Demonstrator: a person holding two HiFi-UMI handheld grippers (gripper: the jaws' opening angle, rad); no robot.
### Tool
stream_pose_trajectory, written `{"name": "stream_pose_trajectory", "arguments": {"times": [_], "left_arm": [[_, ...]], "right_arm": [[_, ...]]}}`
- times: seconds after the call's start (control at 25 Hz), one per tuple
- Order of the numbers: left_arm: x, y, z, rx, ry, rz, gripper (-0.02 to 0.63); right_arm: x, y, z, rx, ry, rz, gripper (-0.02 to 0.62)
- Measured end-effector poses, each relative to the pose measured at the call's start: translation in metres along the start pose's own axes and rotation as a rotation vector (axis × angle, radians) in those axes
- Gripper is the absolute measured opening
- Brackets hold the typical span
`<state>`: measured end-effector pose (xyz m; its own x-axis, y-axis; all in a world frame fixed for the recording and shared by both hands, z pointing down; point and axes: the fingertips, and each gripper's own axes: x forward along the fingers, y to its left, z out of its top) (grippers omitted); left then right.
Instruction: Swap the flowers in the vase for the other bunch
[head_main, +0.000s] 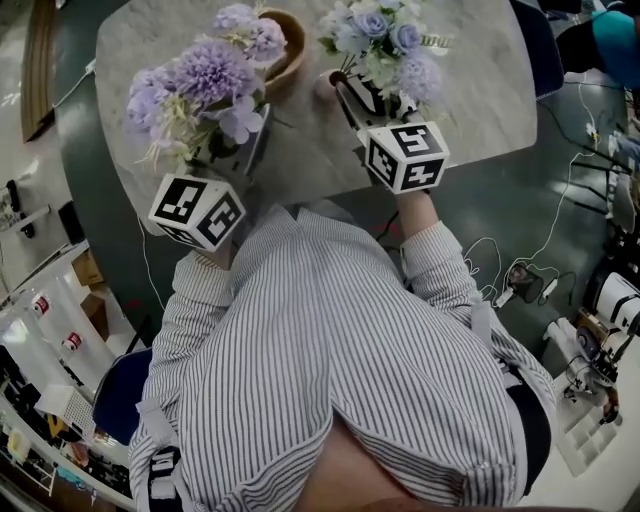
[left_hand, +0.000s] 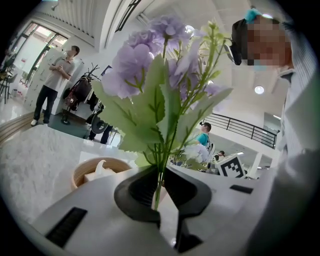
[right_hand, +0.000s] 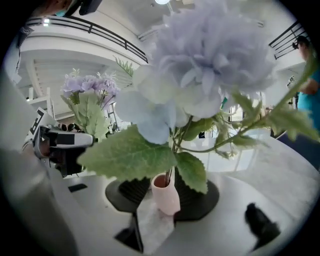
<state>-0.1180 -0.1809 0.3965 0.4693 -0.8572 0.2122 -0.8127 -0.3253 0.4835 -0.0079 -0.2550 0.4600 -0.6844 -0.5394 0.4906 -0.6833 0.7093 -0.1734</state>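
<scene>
A bunch of purple flowers stands upright over the left of the marble table. My left gripper is shut on its thin green stems, seen in the head view as the left gripper. A small pink vase holds a pale blue and white bunch, which is the bunch in the head view. The vase sits between the jaws of my right gripper, which stand wide apart around it. In the head view the right gripper and the blooms hide the vase.
A wooden bowl with white tissue in it sits at the table's far side between the two bunches, also seen as the bowl. A blue chair stands at the far right. Cables and gear lie on the floor to the right.
</scene>
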Motion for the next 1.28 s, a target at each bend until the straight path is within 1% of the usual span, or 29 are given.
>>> {"name": "stream_pose_trajectory", "arguments": {"times": [0.12,0.52,0.88,1.12,1.28], "left_arm": [[0.006,-0.007,0.002,0.012,0.002,-0.022,0.048],[0.006,-0.023,0.012,0.034,-0.005,-0.100,0.048],[0.002,-0.038,0.013,0.051,-0.009,-0.127,0.047],[0.007,-0.042,0.012,0.051,-0.007,-0.143,0.048],[0.011,-0.047,0.006,0.051,0.007,-0.162,0.048]], "right_arm": [[-0.009,-0.003,0.002,-0.010,-0.003,-0.004,0.144],[-0.045,0.001,0.009,0.011,-0.059,-0.080,0.144],[-0.074,0.002,0.009,0.021,-0.086,-0.114,0.144],[-0.084,0.006,0.008,0.029,-0.097,-0.104,0.144],[-0.089,0.013,0.004,0.039,-0.095,-0.066,0.144]]}}
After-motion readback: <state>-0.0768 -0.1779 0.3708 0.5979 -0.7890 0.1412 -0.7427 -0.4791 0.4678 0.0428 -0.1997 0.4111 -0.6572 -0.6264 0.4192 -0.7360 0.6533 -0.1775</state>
